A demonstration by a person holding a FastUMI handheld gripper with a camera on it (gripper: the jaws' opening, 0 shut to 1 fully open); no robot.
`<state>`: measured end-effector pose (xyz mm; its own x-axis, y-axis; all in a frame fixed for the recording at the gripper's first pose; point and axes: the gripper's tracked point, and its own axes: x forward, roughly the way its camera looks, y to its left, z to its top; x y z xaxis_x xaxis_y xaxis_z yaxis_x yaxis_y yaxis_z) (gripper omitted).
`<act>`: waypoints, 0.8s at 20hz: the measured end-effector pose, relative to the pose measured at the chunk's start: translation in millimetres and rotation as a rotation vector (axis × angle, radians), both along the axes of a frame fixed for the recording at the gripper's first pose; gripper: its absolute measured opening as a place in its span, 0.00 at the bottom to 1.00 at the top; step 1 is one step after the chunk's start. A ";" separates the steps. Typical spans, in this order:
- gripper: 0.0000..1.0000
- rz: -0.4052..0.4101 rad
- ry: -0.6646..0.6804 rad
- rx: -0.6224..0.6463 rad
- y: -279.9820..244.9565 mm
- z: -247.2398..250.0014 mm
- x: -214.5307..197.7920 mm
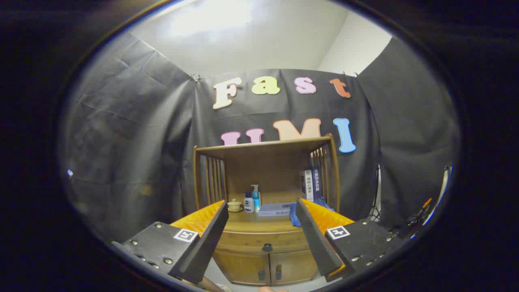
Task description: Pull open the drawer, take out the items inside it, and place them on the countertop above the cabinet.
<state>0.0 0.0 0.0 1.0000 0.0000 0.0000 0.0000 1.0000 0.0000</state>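
Two fingers of the gripper [261, 221] stand spread wide and hold nothing, well short of the closed drawer [262, 240] under the countertop [259, 224], so I would line up squarely on its dark knob [267, 247] before closing and pulling straight back.

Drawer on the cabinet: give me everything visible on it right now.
The drawer is a wide, shallow wooden front in a warm brown finish, running across the cabinet just under the countertop and above the two lower doors. One small dark knob sits at the middle of its lower edge. It looks fully shut, flush with the frame, so its contents are hidden. Nothing touches it: the gripper is open, its fingers wide apart and short of the drawer, framing it.
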 end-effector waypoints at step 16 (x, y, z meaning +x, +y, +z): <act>1.00 0.043 0.036 -0.049 26.2 -8.1 0.8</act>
<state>0.8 26.2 -8.1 0.9984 0.0420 -0.0368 -0.0438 0.9979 -0.0477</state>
